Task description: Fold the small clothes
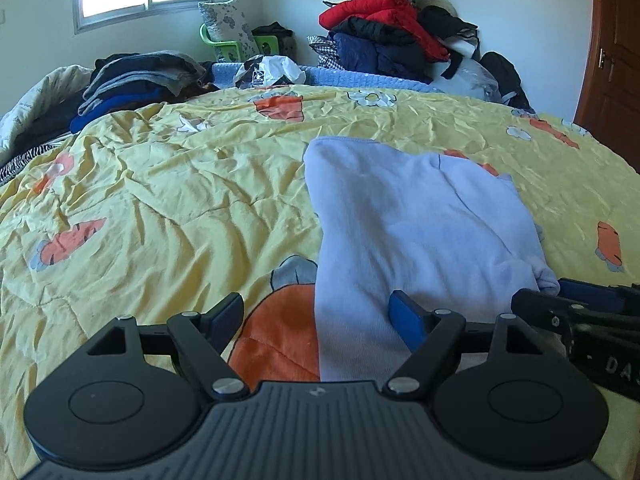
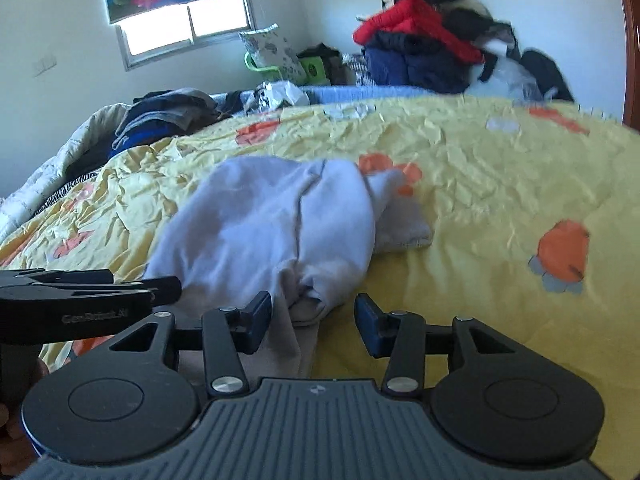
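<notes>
A pale lilac garment [image 1: 416,232] lies partly folded on the yellow carrot-print bedspread [image 1: 180,200]. My left gripper [image 1: 320,316] is open low over the garment's near left edge, its right finger resting on the cloth. My right gripper [image 2: 314,316] is open, its jaws standing either side of the garment's bunched near corner [image 2: 308,296]. In the right wrist view the garment [image 2: 272,220] spreads away to the upper left. Each gripper shows at the edge of the other's view: the right one [image 1: 580,312] and the left one [image 2: 80,292].
A stack of dark folded clothes [image 1: 136,80] sits at the bed's far left. A heap of red, navy and black clothes [image 1: 392,32] rises at the far right. A green basket [image 1: 236,40] stands under the window. A brown door [image 1: 612,60] is at the right.
</notes>
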Tool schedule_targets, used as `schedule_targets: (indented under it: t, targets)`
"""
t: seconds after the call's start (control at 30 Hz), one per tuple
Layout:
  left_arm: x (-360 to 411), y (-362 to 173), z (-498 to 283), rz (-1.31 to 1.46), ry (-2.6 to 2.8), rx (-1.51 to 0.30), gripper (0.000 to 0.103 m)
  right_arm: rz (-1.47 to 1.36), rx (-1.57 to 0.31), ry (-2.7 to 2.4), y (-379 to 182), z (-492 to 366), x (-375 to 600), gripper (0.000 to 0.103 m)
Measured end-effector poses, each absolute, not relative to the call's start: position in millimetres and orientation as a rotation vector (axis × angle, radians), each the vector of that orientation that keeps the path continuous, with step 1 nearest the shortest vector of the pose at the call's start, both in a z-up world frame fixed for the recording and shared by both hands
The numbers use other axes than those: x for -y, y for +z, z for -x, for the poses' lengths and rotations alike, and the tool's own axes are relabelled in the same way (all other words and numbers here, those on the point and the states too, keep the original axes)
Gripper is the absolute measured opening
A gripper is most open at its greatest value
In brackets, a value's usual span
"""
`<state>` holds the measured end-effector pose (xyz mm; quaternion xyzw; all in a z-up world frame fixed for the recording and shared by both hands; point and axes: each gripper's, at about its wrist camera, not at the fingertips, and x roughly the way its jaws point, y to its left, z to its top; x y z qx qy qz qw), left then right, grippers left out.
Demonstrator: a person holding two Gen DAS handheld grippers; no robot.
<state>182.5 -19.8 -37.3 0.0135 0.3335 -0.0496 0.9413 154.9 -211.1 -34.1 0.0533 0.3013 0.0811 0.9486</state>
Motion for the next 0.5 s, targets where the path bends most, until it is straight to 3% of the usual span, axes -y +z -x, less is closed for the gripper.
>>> schedule_targets:
  t: [0.5]
  targets:
    - [23.8,-41.0,-169.6,-0.056,-0.083,-0.676,0.08,-0.102,-0.64,0.149,-41.2,-149.1,205.1,0.058]
